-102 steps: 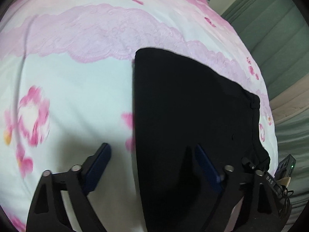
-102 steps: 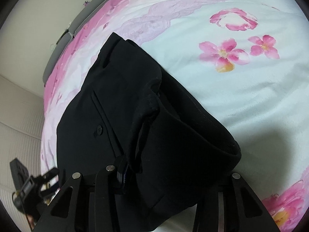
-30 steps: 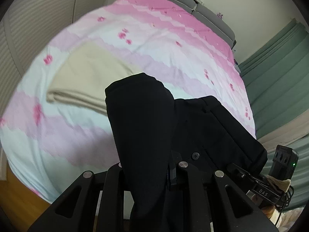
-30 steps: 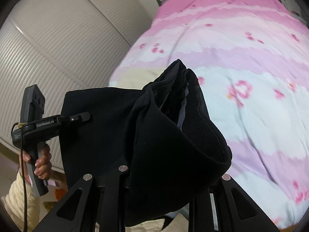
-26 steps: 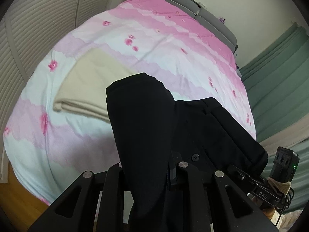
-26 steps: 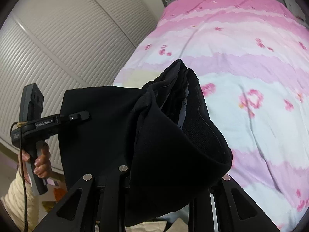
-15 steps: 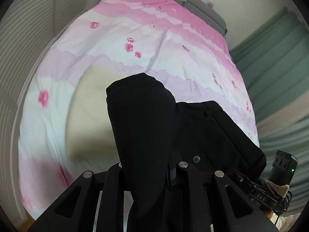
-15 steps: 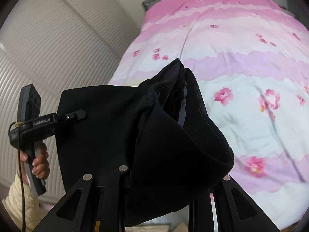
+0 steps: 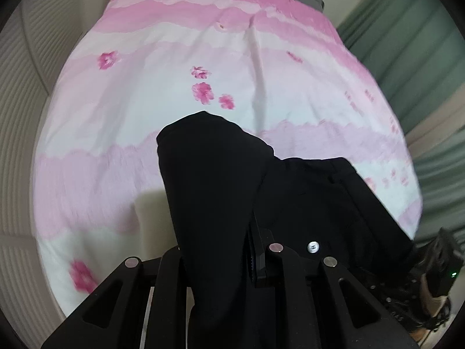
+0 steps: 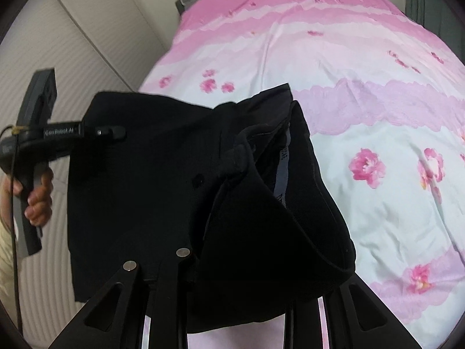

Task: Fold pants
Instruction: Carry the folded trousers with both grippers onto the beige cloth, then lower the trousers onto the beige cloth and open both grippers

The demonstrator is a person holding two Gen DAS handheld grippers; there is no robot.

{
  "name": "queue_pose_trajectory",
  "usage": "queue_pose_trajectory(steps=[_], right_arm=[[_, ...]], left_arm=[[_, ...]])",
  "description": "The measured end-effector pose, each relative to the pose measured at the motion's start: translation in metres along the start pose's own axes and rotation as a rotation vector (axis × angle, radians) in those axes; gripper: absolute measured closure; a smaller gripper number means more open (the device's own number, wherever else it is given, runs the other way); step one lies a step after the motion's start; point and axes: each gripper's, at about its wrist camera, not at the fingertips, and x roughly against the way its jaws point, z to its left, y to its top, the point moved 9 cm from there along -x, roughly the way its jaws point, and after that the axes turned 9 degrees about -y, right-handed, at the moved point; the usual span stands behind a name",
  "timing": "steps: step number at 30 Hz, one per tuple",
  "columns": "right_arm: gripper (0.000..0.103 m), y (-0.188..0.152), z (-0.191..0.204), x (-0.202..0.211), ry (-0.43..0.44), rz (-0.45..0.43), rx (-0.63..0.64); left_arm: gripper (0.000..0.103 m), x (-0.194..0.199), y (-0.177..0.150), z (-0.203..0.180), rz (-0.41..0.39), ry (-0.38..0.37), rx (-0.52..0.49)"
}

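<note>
The folded black pants (image 9: 221, 192) hang in the air above the bed, held by both grippers. In the left wrist view my left gripper (image 9: 232, 261) is shut on one end of the fabric, which covers its fingers. In the right wrist view my right gripper (image 10: 229, 264) is shut on the waistband end of the pants (image 10: 180, 180), with the open waist bulging to the right. The left gripper (image 10: 107, 131) also shows there, clamped on the far left edge of the cloth. The right gripper body (image 9: 436, 264) shows at the lower right of the left wrist view.
The bed (image 9: 261, 58) with a pink and white flowered cover (image 10: 363, 93) lies below and ahead. A folded beige cloth (image 9: 151, 218) lies on the bed near its left side under the pants. A ribbed wardrobe wall (image 10: 72, 43) stands left, green curtains (image 9: 407, 43) right.
Both grippers closed on the pants and lifted them off the bed. In the last second they carried the pants along over the bed; the beige cloth now lies mostly hidden under the pants.
</note>
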Motion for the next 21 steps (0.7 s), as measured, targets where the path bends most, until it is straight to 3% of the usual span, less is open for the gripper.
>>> queue_pose_trajectory(steps=[3, 7, 11, 13, 16, 21], right_arm=[[0.076, 0.000, 0.000, -0.026, -0.027, 0.042, -0.011], [0.070, -0.012, -0.004, -0.050, -0.018, 0.135, -0.068], [0.060, -0.026, -0.011, -0.051, 0.004, 0.196, -0.132], [0.046, -0.038, -0.016, -0.038, -0.020, 0.204, -0.123], [0.036, -0.052, -0.026, -0.026, -0.068, 0.197, -0.098], [0.032, -0.067, -0.056, 0.001, -0.140, 0.182, -0.095]], left_arm=[[0.082, -0.023, 0.002, 0.019, 0.050, 0.031, -0.001], [0.062, -0.041, -0.004, 0.053, 0.093, 0.087, 0.073], [0.048, -0.026, -0.008, 0.060, 0.043, 0.175, 0.060], [0.042, -0.007, -0.005, 0.061, -0.016, 0.295, 0.010], [0.040, 0.021, -0.006, 0.052, -0.066, 0.427, -0.056], [0.034, 0.053, -0.032, 0.004, -0.121, 0.444, -0.095]])
